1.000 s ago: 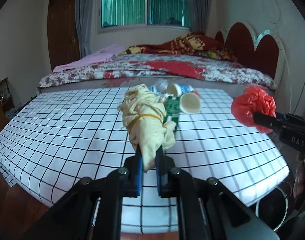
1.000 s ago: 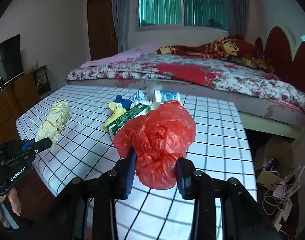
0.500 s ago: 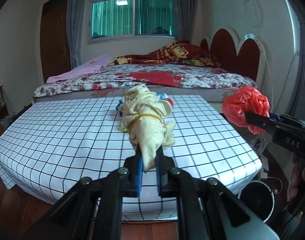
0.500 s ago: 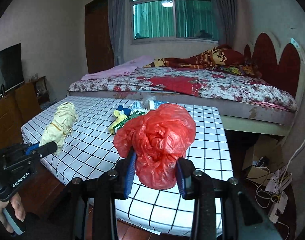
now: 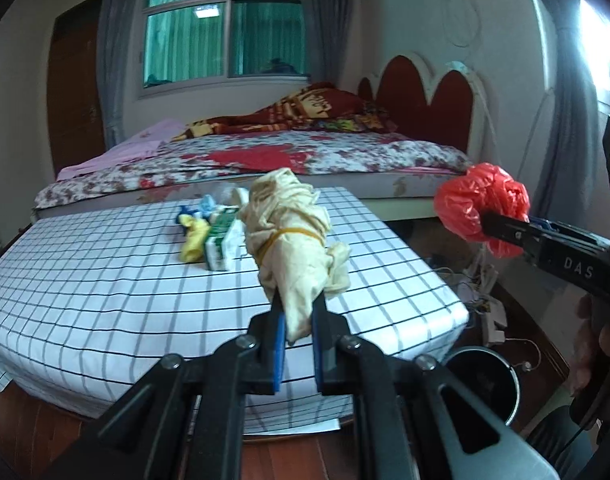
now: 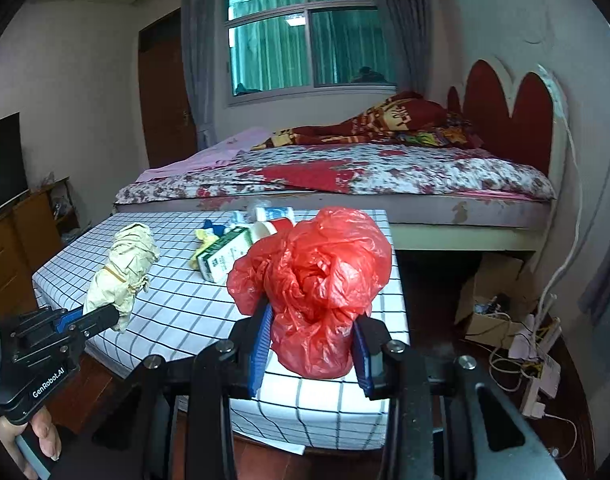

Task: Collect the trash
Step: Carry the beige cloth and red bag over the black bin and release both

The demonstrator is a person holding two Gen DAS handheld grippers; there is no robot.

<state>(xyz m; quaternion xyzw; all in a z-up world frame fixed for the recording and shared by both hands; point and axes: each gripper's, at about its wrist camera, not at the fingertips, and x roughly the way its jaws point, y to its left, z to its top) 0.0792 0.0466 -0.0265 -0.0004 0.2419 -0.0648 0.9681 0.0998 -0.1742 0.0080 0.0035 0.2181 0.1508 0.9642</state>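
The left gripper (image 5: pixel 299 322) is pinching its fingers (image 5: pixel 278 340) nearly together on a cream bundle (image 5: pixel 293 248), tilting slightly downward. The right gripper (image 6: pixel 311 344) is clamping a red bag (image 6: pixel 313 280) between wider-set fingers (image 6: pixel 261 344).

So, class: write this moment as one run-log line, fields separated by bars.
left gripper: shut on cream bundle | right gripper: shut on red bag | bin: empty-looking, floor | carton: on table

cream bundle (image 5: pixel 293 240): banded, held aloft | red bag (image 6: pixel 317 280): crumpled, held aloft
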